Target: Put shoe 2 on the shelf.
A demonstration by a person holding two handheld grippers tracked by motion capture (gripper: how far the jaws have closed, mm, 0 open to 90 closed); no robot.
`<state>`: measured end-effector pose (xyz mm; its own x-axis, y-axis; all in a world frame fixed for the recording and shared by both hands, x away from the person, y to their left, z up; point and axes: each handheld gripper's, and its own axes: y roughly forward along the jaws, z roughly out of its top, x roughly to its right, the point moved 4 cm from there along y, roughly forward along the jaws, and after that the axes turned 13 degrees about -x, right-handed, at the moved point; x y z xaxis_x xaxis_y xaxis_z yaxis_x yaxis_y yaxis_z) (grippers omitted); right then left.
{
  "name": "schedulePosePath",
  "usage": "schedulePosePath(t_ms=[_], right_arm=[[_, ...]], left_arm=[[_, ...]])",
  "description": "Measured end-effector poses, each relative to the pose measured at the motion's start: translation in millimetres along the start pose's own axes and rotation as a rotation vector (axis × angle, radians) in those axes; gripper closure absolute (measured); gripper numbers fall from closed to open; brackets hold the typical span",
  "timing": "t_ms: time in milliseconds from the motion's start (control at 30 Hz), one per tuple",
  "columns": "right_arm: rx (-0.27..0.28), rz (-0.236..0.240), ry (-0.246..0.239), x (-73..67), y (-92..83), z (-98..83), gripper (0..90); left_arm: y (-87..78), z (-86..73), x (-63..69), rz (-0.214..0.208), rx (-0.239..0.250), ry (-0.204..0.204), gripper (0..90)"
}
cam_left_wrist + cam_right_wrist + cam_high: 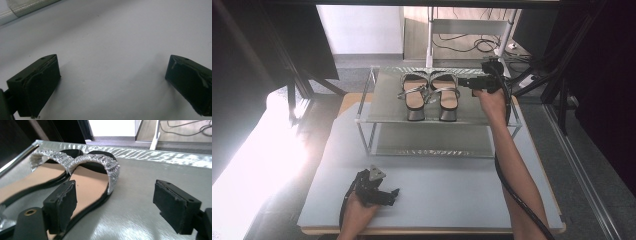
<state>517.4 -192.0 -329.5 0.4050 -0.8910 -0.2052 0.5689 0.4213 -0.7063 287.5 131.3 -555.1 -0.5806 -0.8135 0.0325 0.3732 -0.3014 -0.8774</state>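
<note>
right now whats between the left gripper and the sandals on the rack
In the high view, bare table top and the rack's front rail lie between the left gripper and the sandals; nothing else.

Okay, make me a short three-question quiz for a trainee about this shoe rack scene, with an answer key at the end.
1. True or false: both sandals stand on the top shelf of the rack.
2. Which gripper rests low over the grey table, away from the rack? A) left gripper B) right gripper
3. In the right gripper view, what lies between the open jaws of the right gripper?

Key
1. True: the pair sits side by side on the top shelf.
2. A: it sits near the table's front edge, jaws open with nothing between them.
3. Bare shelf; the nearer sandal lies beside and partly behind one jaw, not gripped.
</note>
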Motion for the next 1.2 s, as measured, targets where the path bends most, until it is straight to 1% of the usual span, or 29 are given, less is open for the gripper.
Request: schedulePosePath(t_ms=[167,267,333,400,500,600,733,933,967,1067,1100,1200], right_arm=[[0.001,-0.02,-0.047,-0.1,-11.1,-6.0,14.9],[-0.005,-0.041,-0.076,-0.7,-17.2,-10.0,14.3],[-0.009,-0.047,-0.097,-1.3,-20.1,-13.4,13.8],[-0.011,-0.039,-0.111,-1.4,-22.3,-17.2,13.5],[-0.006,-0.014,-0.1,-1.1,-26.0,-23.6,13.1],[-0.005,0.003,-0.105,-1.0,-28.8,-30.3,13.1],[-0.003,0.013,-0.117,-0.9,-32.7,-39.4,12.4],[-0.002,0.023,-0.149,-2.3,-41.5,-53.8,11.3],[-0.004,0.02,-0.16,-2.9,-43.3,-56.8,11.0],[-0.011,0.026,-0.178,-4.9,-46.2,-63.7,8.4],[-0.014,0.036,-0.181,-6.1,-47.7,-67.5,6.3],[-0.017,0.044,-0.199,-8.7,-50.3,-73.9,2.1]], left_arm=[[-0.1,0.0,-0.1,0.0,-0.001,0.001,0.0],[-0.2,0.0,0.0,-0.002,-0.002,0.001,0.0],[-0.1,0.0,-0.1,-0.001,-0.002,0.001,0.0],[-0.1,0.0,-0.1,0.0,-0.002,0.001,0.0],[0.0,0.0,-0.1,0.001,0.001,0.001,0.0],[0.0,0.0,0.0,0.001,0.0,0.0,0.0],[-0.1,0.1,0.0,0.001,0.0,0.001,0.0],[0.0,0.1,0.1,0.0,0.001,-0.002,0.0],[0.0,0.1,0.2,0.0,0.001,-0.002,0.0],[0.1,0.1,0.2,0.0,0.002,-0.002,0.0],[0.0,0.1,0.2,0.0,0.001,-0.002,0.0],[0.0,0.1,0.1,0.0,0.001,-0.002,0.0]])
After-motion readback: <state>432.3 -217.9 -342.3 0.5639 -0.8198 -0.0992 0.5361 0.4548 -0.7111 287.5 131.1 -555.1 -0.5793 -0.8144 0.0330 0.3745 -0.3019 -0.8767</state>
